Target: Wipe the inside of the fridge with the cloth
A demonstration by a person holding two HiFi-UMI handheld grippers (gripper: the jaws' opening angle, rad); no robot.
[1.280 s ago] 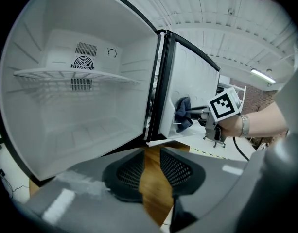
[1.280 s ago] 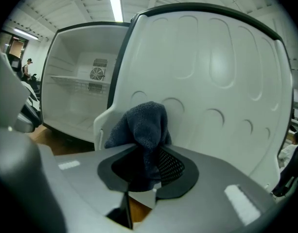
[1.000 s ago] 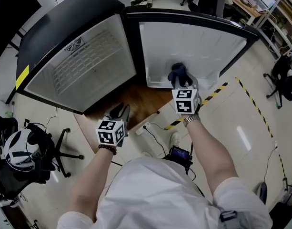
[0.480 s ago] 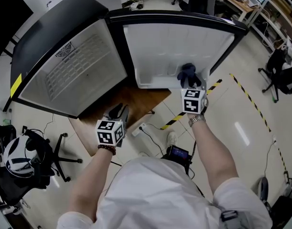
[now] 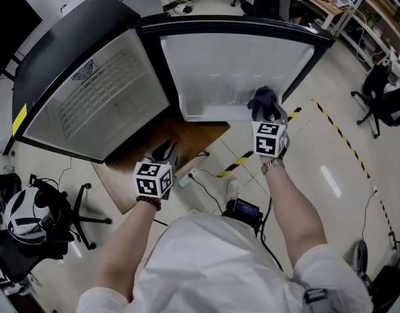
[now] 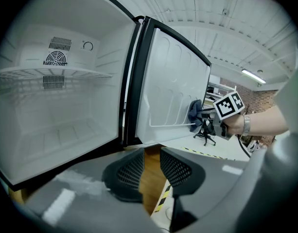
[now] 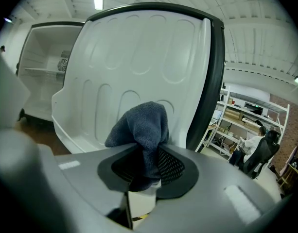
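The fridge (image 5: 102, 100) stands open, its white door (image 5: 232, 64) swung out to the right. My right gripper (image 5: 266, 111) is shut on a dark blue cloth (image 5: 263, 99) and holds it against the door's inner liner, at the right end of the lower door shelf. From the right gripper view the cloth (image 7: 141, 127) bunches up out of the gripper (image 7: 146, 166), close to the moulded liner (image 7: 139, 62). My left gripper (image 5: 166, 152) hangs low over the wooden board, open and empty. The left gripper view shows its jaws (image 6: 151, 166) apart, the wire shelf (image 6: 51, 74) and the cloth (image 6: 194, 111).
A wooden board (image 5: 167, 135) lies under the fridge. A power strip with cables (image 5: 190, 175) and yellow-black floor tape (image 5: 252, 154) lie near my feet. Office chairs stand at left (image 5: 49, 207) and right (image 5: 382, 96). A seated person (image 7: 258, 142) is far right.
My right gripper has slid the cloth to the right along the bottom of the door liner. The left gripper has stayed low in front of the fridge.
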